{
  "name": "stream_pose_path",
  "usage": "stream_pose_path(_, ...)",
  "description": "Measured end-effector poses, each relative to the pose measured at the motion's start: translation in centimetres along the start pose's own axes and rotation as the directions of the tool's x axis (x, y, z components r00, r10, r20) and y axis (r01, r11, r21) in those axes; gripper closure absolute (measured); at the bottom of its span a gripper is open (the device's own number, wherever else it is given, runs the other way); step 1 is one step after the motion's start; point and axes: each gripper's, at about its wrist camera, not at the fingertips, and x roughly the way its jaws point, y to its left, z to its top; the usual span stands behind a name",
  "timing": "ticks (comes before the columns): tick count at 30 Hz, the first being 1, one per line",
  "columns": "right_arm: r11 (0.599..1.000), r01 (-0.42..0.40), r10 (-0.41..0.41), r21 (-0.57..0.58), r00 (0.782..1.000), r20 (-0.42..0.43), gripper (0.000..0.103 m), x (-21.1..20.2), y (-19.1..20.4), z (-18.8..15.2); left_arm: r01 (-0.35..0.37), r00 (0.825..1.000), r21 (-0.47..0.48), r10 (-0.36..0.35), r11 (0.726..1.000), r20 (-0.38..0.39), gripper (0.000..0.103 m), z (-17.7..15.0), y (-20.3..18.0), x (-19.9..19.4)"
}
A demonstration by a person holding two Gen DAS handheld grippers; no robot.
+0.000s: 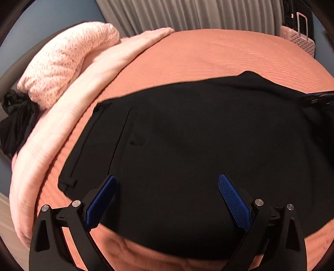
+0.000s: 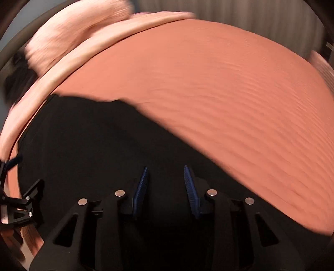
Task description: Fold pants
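Observation:
Black pants (image 1: pixel 187 135) lie flat on an orange bedspread (image 1: pixel 208 56), waistband end to the left. My left gripper (image 1: pixel 167 181) is open and empty, hovering over the near part of the pants. In the right wrist view the pants (image 2: pixel 94 146) fill the lower left. My right gripper (image 2: pixel 166 173) is open with a moderate gap, empty, over the black cloth. The right gripper's tip (image 1: pixel 317 99) shows at the right edge of the left wrist view. The left gripper (image 2: pixel 12 166) shows at the left edge of the right wrist view. The right wrist view is blurred.
A light pink blanket (image 1: pixel 62 129) lies folded along the bed's left side with a floral pink pillow (image 1: pixel 68 62) behind it. A dark garment (image 1: pixel 16 116) sits at far left. Grey curtains (image 1: pixel 187 14) hang behind. A pink case (image 1: pixel 298 39) stands back right.

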Motion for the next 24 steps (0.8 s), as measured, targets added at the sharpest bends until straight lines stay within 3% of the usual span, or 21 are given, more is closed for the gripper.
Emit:
stream_pose_path(3, 0.994, 0.015, -0.02, -0.109, 0.999, -0.041, 0.069, -2.1, -1.4, -3.5, -0.017, 1.0, 0.02, 0.018, 1.0, -0.023, 0.005, 0.8, -0.7, 0.7)
stream_pose_path(4, 0.985, 0.1, -0.114, -0.142, 0.989, -0.094, 0.069, -1.7, -3.7, -5.7, -0.024, 0.999, 0.021, 0.025, 0.999, -0.026, 0.005, 1.0, -0.8, 0.9)
stream_pose_path(6, 0.994, 0.106, -0.107, -0.019, 0.991, -0.078, 0.069, -4.1, -10.2, -8.9, -0.021, 0.999, 0.022, 0.022, 1.0, -0.041, 0.005, 1.3, -0.7, 1.5)
stream_pose_path(7, 0.988, 0.151, -0.148, 0.033, 0.986, -0.08, 0.069, -5.2, -12.2, -9.6, -0.013, 0.999, 0.014, 0.014, 1.0, -0.049, 0.005, 1.3, -0.5, 1.6)
stream_pose_path(9, 0.94, 0.308, -0.296, 0.145, 0.95, -0.102, 0.067, -8.4, -17.4, -11.5, -0.006, 0.998, 0.005, 0.006, 1.0, -0.068, 0.005, 1.6, -0.2, 1.8)
stream_pose_path(10, 0.928, 0.327, -0.316, 0.179, 0.944, -0.091, 0.067, -9.9, -18.5, -12.0, -0.018, 0.996, 0.004, 0.018, 1.0, -0.086, 0.005, 1.8, -0.2, 1.6)
stream_pose_path(12, 0.946, 0.251, -0.251, 0.206, 0.968, -0.028, 0.067, -12.1, -18.2, -12.0, -0.086, 0.994, 0.028, 0.088, 0.996, -0.065, 0.006, 2.8, -1.4, 0.1)
stream_pose_path(14, 0.977, 0.136, -0.138, 0.166, 0.99, 0.001, 0.067, -11.4, -15.2, -10.9, -0.057, 0.998, 0.038, 0.058, 0.998, -0.01, 0.006, 4.1, -3.6, -1.9)
stream_pose_path(16, 0.991, 0.046, -0.046, 0.125, 0.999, -0.003, 0.067, -9.5, -12.7, -10.4, 0.019, 1.0, 0.021, -0.019, 1.0, 0.019, 0.005, 5.7, -6.8, -3.1)
stream_pose_path(17, 0.995, 0.024, -0.023, 0.095, 1.0, -0.017, 0.069, -8.0, -11.5, -10.2, 0.048, 0.999, 0.017, -0.048, 0.999, 0.012, 0.005, 6.3, -8.5, -2.9)
stream_pose_path(19, 0.996, 0.079, -0.077, 0.031, 0.996, -0.045, 0.069, -5.9, -11.0, -10.4, 0.052, 0.998, 0.052, -0.05, 0.997, -0.036, 0.005, 6.8, -12.6, -1.3)
stream_pose_path(21, 0.994, 0.101, -0.099, 0.049, 0.994, -0.042, 0.069, -6.3, -14.9, -12.3, 0.001, 0.996, 0.129, 0.011, 0.992, -0.093, 0.005, 6.4, -15.7, 0.8)
stream_pose_path(22, 0.994, 0.078, -0.076, 0.074, 0.997, -0.027, 0.07, -7.0, -16.8, -13.0, -0.029, 0.997, 0.141, 0.039, 0.99, -0.065, 0.005, 6.2, -16.2, 0.8)
stream_pose_path(23, 0.991, 0.058, -0.057, 0.119, 0.998, -0.005, 0.078, -9.0, -20.6, -14.9, -0.037, 0.998, 0.144, 0.044, 0.989, -0.041, 0.005, 6.1, -16.3, 0.5)
stream_pose_path(24, 0.986, 0.074, -0.075, 0.148, 0.997, -0.003, 0.079, -10.4, -23.0, -16.2, -0.029, 0.998, 0.149, 0.036, 0.988, -0.045, 0.005, 6.1, -16.3, 0.5)
